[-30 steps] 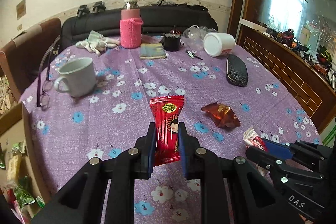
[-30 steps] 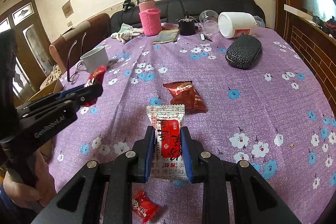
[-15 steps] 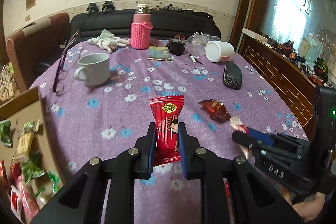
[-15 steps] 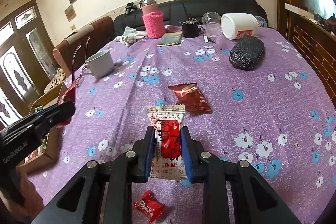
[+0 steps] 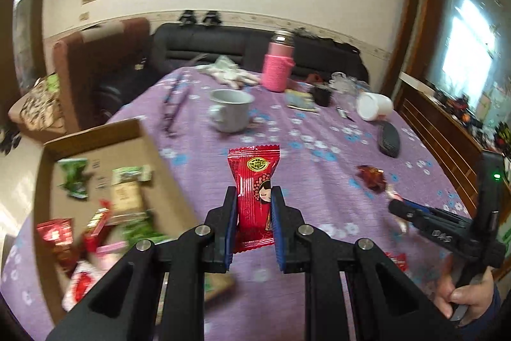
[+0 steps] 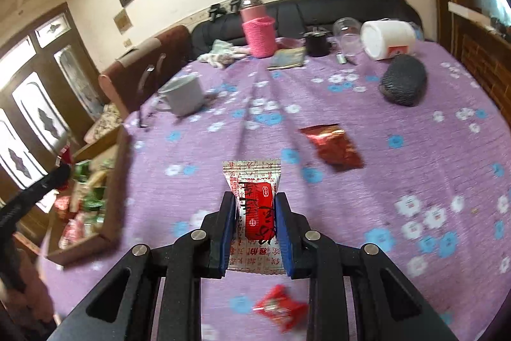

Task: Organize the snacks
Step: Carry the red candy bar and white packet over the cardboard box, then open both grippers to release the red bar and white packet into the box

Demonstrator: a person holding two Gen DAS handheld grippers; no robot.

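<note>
The left gripper is clamped on a red packet that stands upright at frame centre, above the purple cloth. A cardboard box of snacks sits at lower left. The right gripper is clamped on a white-and-red packet at its frame centre. A dark red packet lies on the cloth to the upper right of it.

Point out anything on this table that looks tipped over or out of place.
The white jar at the far end lies on its side, while the pink bottle near it stands upright. Two snack packets, a dark red one and a small red one, lie loose outside the cardboard box.
</note>
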